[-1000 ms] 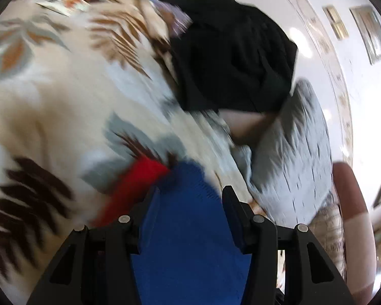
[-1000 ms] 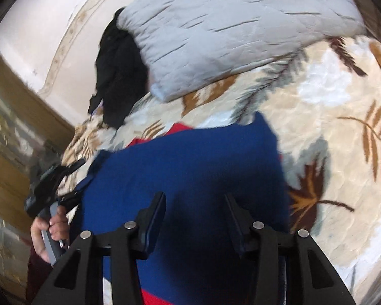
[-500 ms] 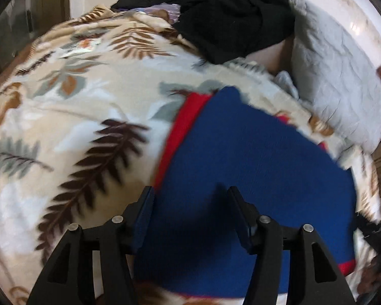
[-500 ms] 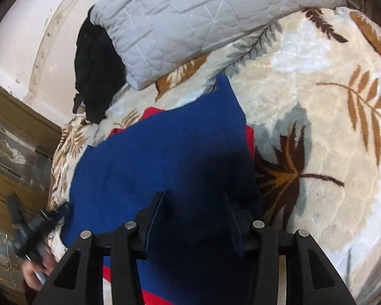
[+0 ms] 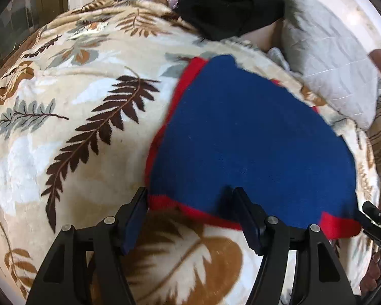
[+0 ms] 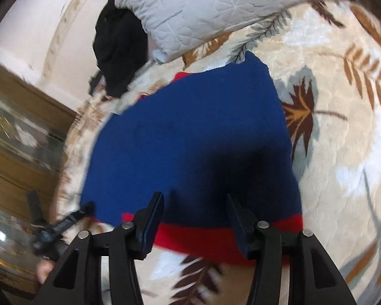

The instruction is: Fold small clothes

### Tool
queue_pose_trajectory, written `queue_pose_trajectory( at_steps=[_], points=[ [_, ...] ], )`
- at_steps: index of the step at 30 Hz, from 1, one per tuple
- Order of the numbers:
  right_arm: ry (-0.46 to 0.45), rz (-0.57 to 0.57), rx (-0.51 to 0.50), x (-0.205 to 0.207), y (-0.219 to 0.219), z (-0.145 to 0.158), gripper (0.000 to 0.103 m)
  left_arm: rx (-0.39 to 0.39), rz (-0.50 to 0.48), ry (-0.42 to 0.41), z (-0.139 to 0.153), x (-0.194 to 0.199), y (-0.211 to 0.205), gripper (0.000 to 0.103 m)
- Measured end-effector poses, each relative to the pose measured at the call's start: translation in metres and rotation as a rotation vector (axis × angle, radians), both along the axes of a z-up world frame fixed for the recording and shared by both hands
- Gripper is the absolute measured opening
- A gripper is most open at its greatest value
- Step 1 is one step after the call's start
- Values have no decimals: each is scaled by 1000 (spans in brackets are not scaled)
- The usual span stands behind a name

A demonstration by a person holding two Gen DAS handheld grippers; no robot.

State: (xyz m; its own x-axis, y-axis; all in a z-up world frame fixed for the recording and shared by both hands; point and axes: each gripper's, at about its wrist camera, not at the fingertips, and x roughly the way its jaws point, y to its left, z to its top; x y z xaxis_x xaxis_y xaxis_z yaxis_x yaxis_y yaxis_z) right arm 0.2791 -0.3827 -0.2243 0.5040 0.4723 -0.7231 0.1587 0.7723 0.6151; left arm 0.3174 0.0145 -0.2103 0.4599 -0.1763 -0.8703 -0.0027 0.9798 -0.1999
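Observation:
A small blue garment with red trim (image 5: 251,147) lies flat on a cream leaf-patterned blanket (image 5: 83,117). It also shows in the right wrist view (image 6: 190,137). My left gripper (image 5: 190,203) is open and empty, its fingers apart at the garment's near red hem. My right gripper (image 6: 194,204) is open and empty, its fingers apart over the garment's near red hem. The other gripper shows at the edge of each view: the right one in the left wrist view (image 5: 376,218) and the left one in the right wrist view (image 6: 56,226).
A grey quilted pillow (image 5: 327,58) lies beyond the garment, also in the right wrist view (image 6: 216,7). A pile of black clothing (image 5: 228,2) sits at the far side of the bed. Wooden furniture (image 6: 17,132) stands beside the bed.
Both grippers have pulled back from over the garment toward its near red hem. More of the folded garment and the blanket in front of it shows now.

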Motion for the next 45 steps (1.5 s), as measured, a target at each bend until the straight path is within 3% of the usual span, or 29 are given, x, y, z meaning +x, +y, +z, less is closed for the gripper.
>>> queue_pose_trajectory(
  at_steps=[2,5,12,15,24,32,35,36,37,38,39,42,45],
  points=[
    [-16,-23,73,-14,-8,3,63,-41,5,-1,3,-13,4,69],
    [-21,-43,132,-35,-14,6,65,-163,4,9,5,-30,10,69],
    [60,-123,302,-68,-18,-18,72,-444,97,61,-7,-38,23,76],
    [86,-159,294,-69,-17,-28,72,-531,158,73,-17,-34,29,76],
    [15,-274,329,-40,-23,-45,72,-670,289,29,-31,-10,34,77],
    [-82,-328,318,-28,-22,-45,71,-703,277,-66,-31,-7,29,75],
    [-120,-330,281,-23,-18,-44,71,-671,265,-87,-30,-3,26,49],
    [-126,-323,267,-23,-19,-43,71,-640,264,-92,-30,-2,25,33],
    [-138,-318,240,-21,-16,-42,64,-616,265,-94,-31,-1,24,20],
    [-143,-317,222,-19,-14,-42,40,-592,263,-97,-30,0,25,16],
    [-136,-308,204,-17,-14,-44,35,-579,252,-109,-28,0,24,13],
    [-150,-309,192,-18,-14,-43,33,-540,210,-158,-16,-5,21,10],
    [-236,-285,103,-25,-7,-17,30,-516,177,-197,-1,-14,19,10]
  ],
)
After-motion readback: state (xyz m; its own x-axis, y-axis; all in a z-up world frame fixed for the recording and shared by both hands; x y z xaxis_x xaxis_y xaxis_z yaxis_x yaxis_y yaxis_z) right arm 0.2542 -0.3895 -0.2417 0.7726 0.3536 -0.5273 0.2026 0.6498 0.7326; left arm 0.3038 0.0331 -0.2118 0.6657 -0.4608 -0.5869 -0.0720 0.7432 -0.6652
